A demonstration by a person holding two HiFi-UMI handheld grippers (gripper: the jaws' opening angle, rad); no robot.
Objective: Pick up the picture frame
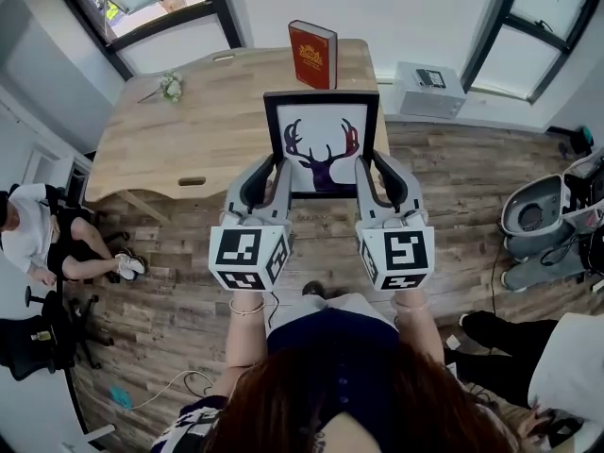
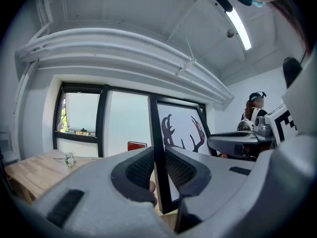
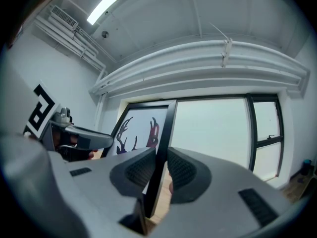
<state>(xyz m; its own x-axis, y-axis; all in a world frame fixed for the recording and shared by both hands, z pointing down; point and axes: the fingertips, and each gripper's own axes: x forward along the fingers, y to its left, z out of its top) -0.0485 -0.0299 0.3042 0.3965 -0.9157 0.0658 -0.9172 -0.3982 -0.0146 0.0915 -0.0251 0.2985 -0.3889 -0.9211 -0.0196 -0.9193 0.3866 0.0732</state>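
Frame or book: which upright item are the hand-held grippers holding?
The black picture frame with the deer print: the left hand-held gripper clamps its left edge, the right hand-held gripper its right. The red book stands untouched on the table behind.

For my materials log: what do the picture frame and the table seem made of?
The picture frame has a thin black border, smooth and matte: wood or plastic, can't tell. The table looks like pale wood or veneer, with visible grain.
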